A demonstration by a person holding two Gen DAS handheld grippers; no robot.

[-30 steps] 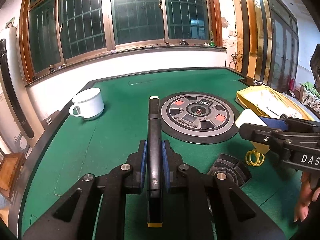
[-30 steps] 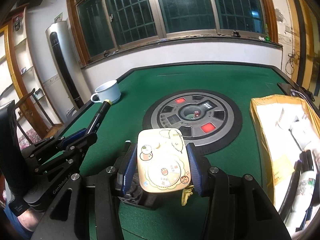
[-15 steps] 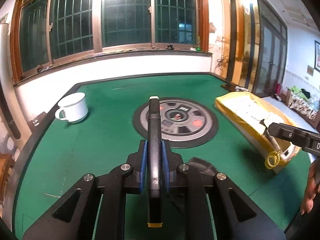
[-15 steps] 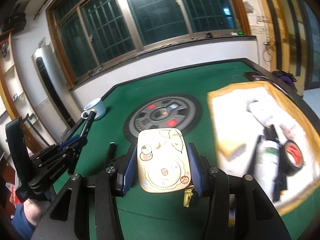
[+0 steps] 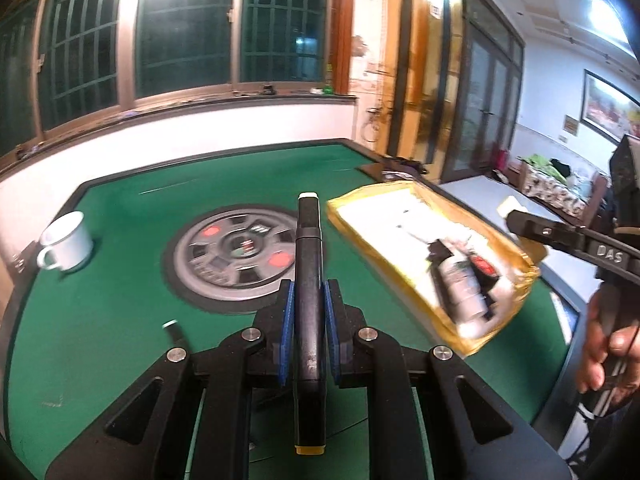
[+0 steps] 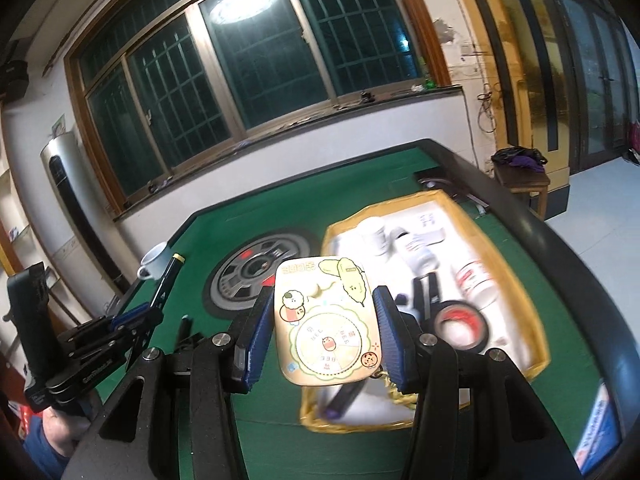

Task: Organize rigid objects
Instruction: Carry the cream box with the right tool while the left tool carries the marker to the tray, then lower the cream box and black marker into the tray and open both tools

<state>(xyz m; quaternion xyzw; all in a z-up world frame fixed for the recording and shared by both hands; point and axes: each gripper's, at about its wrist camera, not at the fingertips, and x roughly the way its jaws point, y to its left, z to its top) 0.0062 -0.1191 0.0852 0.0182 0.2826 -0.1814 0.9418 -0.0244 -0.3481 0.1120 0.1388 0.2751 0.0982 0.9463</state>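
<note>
Left gripper (image 5: 308, 312) pinches a black marker (image 5: 308, 280), held above the green table (image 5: 120, 320). Right gripper (image 6: 326, 320) clamps a cartoon-printed card (image 6: 326, 320) over the yellow tray (image 6: 532, 332) of bottles and tape.

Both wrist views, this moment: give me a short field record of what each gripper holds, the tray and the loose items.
left gripper: shut on a black marker
right gripper: shut on a cartoon-printed card
yellow tray: on the green table, holds white bottles and a tape roll
white mug: stands apart, near the table's far left edge
contents detail: blurred, not fully readable
</note>
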